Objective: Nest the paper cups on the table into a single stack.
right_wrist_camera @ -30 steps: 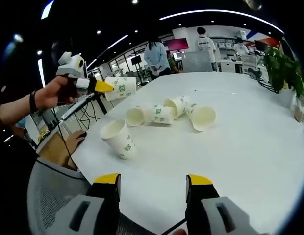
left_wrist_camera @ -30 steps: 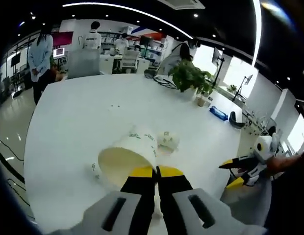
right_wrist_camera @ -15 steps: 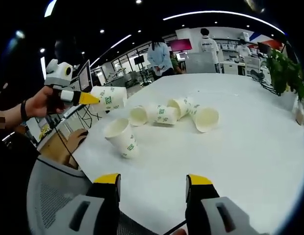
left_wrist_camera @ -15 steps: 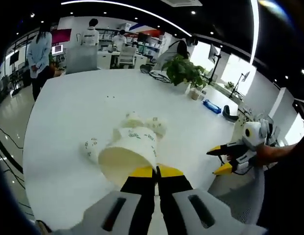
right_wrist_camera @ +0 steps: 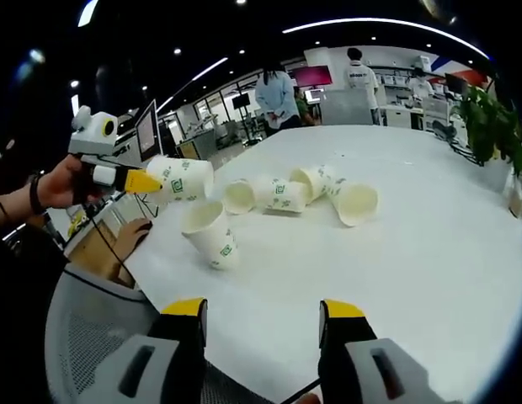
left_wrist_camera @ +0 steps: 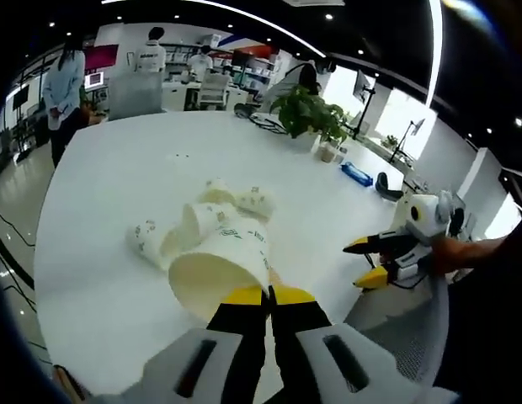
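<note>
My left gripper [left_wrist_camera: 268, 293] is shut on the rim of a white paper cup [left_wrist_camera: 217, 268] with green print, held on its side in the air with its mouth towards the camera. In the right gripper view the same gripper [right_wrist_camera: 151, 179] holds that cup [right_wrist_camera: 185, 178] just above and left of a tilted cup [right_wrist_camera: 212, 237] near the table's edge. Three more cups [right_wrist_camera: 274, 194] [right_wrist_camera: 311, 180] [right_wrist_camera: 354, 201] lie on their sides beyond it. My right gripper [right_wrist_camera: 263, 311] stands open over the near table edge with nothing between its fingers. It also comes into the left gripper view [left_wrist_camera: 356, 264].
The white table [right_wrist_camera: 412, 252] stretches far back. A potted plant [left_wrist_camera: 310, 116] stands at its far side, with a blue object [left_wrist_camera: 355, 174] nearby. A grey mesh chair [right_wrist_camera: 84, 337] sits below the near edge. People stand beyond the table's far end [right_wrist_camera: 278, 97].
My left gripper has carried its cup lower and closer to the tilted cup by the table's edge. The right gripper has stayed open and nearly still.
</note>
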`<state>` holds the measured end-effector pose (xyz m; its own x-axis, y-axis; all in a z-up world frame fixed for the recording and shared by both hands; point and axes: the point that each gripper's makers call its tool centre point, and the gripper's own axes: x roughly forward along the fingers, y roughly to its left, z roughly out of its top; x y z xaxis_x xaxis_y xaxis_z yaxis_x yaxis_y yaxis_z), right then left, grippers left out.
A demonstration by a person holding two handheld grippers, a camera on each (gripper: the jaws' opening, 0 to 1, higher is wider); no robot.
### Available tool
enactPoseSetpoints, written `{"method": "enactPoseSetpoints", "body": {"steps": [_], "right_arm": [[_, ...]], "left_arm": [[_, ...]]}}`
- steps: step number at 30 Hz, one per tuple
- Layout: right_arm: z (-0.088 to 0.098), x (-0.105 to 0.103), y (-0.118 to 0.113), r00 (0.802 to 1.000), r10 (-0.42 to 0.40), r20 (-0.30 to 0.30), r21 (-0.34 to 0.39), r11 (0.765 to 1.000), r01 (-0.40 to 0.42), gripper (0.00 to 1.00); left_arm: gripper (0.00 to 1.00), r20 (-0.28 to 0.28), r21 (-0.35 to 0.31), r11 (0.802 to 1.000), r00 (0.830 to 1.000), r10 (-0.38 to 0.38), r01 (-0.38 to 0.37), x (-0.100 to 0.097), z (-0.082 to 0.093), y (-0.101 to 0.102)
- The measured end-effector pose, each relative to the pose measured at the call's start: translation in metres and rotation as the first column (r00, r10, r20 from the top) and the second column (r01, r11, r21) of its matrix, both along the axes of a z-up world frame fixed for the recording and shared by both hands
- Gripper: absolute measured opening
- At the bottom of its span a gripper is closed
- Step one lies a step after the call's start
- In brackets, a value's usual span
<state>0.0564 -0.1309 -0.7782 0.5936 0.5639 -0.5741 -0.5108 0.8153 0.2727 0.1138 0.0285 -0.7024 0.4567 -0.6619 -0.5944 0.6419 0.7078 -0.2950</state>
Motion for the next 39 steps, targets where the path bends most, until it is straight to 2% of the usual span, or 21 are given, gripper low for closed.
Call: {"method": "enactPoseSetpoints", "body": {"steps": [39], "right_arm": [[-0.0067,-0.0015,0.0002,1.000,0.006,-0.016,-0.015,1.000,-0.007,0.52]], "left_arm": [[0.00,-0.022,0.022,0.999,0.999,-0.042,0.042,-0.0039,-0.0059,-0.0061]]}}
